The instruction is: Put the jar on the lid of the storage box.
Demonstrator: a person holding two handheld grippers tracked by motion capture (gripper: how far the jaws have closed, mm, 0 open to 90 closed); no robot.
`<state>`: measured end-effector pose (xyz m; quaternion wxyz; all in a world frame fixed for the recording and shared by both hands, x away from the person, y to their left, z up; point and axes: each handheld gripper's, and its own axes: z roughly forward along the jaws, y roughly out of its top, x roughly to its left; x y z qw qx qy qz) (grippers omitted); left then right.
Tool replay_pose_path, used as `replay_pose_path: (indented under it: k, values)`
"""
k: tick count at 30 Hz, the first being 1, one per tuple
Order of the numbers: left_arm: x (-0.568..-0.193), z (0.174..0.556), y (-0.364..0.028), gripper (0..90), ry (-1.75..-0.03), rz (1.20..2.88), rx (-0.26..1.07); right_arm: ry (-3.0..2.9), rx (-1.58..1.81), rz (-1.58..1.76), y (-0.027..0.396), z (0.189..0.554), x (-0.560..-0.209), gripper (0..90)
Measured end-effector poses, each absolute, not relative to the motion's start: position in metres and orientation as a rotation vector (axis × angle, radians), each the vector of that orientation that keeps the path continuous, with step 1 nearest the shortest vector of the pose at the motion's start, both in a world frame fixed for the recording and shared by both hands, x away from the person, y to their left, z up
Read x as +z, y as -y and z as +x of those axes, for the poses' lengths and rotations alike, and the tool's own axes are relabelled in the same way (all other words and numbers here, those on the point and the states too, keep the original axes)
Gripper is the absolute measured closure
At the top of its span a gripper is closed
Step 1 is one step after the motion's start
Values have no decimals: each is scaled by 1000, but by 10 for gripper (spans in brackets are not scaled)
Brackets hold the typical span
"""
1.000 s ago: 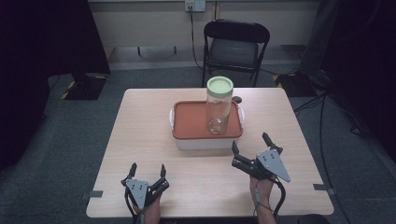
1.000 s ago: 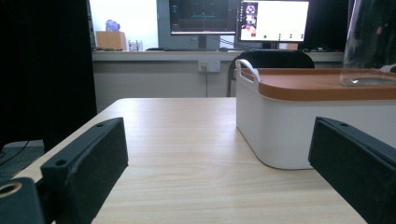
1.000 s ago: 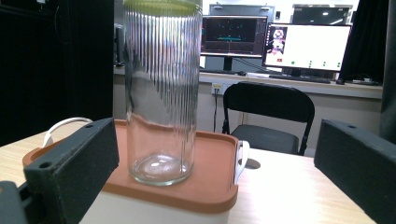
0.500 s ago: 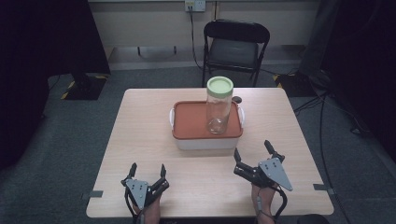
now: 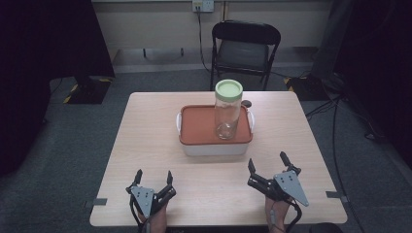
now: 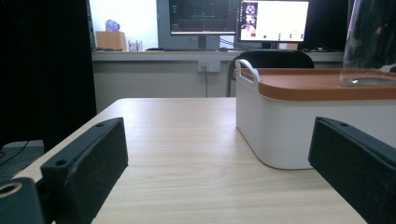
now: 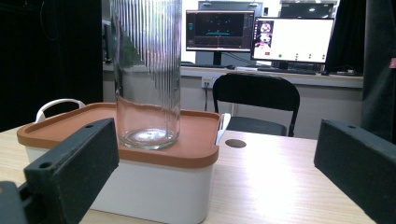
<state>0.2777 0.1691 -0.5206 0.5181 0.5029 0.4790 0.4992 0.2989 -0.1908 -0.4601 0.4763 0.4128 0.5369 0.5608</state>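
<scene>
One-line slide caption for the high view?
Both open grippers, left gripper and right gripper, rest near the table edge before a lidded glass jar on an orange-lidded box.

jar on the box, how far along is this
Nothing looks done yet: the jar stands upright with its green lid on, resting on the box. Nothing is in hand; the left hand-held gripper and right hand-held gripper are both open near the table's front edge. Reaching and grasping the jar remain.

my left gripper (image 5: 154, 179): black jaws, grey plate, black cable
my right gripper (image 5: 266, 167): black jaws, grey three-cornered plate, screw holes
</scene>
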Motion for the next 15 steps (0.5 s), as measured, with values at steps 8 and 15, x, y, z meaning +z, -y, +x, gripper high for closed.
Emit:
replay_pose_path:
  k: [8,15]
  values:
    - [-521,278,-169,43,-1149,1206,1198,-1328,1360,1025,194,295,-469,0]
    - [-521,278,-169,43,-1149,1206,1198,-1324,1347,1037,200,290,-476,0]
